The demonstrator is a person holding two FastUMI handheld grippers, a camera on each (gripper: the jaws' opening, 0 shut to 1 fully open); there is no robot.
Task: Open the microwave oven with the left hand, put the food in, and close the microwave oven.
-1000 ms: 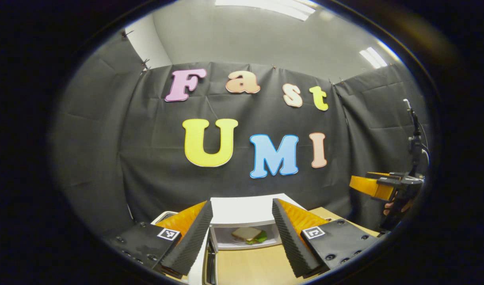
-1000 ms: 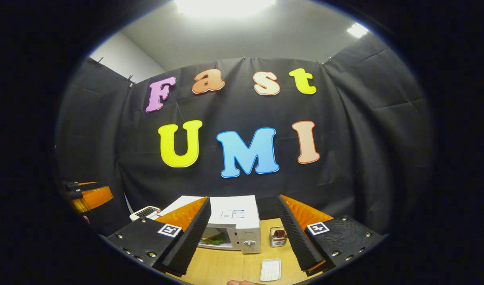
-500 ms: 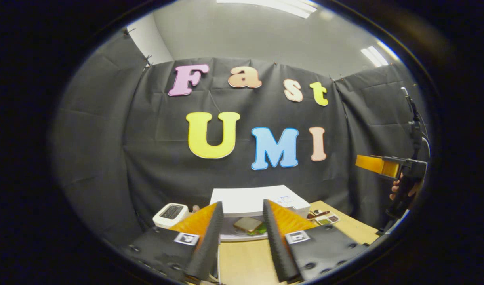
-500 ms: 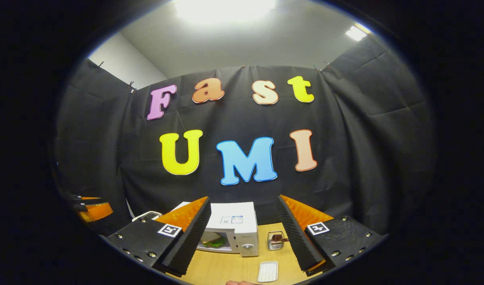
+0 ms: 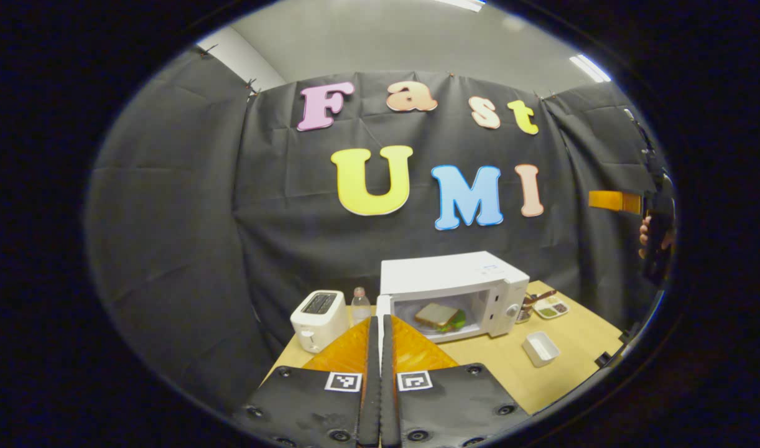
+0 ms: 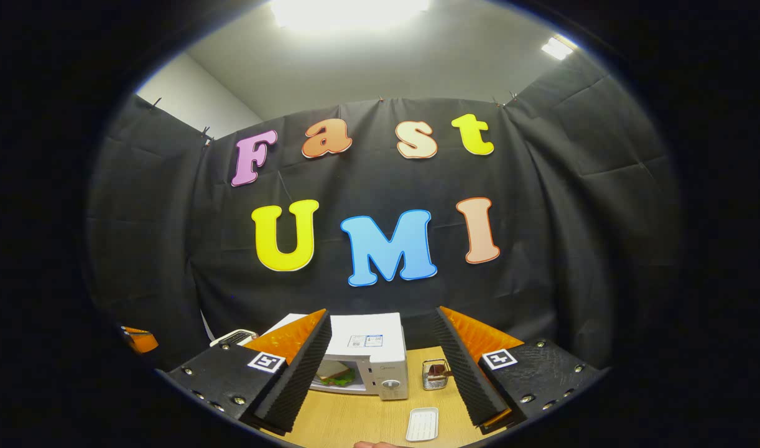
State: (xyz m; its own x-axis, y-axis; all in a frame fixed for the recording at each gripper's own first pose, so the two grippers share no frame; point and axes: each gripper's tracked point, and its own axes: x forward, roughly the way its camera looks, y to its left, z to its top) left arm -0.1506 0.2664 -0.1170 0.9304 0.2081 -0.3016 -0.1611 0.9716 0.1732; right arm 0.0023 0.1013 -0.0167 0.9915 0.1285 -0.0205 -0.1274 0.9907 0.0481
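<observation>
Left gripper view: your left tool [image 5: 380, 348] is pinched narrow, holding nothing, pulled back over the counter [image 5: 510, 367]. The microwave [image 5: 448, 274] sits ahead, slightly right of the tips, cavity showing with the sandwich [image 5: 439, 316] inside. The door edge [image 5: 383, 311] stands just past the tips; push it flat and steadily. Right tool [image 6: 380, 367] is wide, empty.

left gripper [image 5: 380, 354] jaws closed empty, right gripper [image 6: 380, 354] jaws spread

The right gripper's left fingers [image 6: 293, 367] hide the microwave's [image 6: 370, 354] open front and part of the sandwich [image 6: 333, 373]
</observation>
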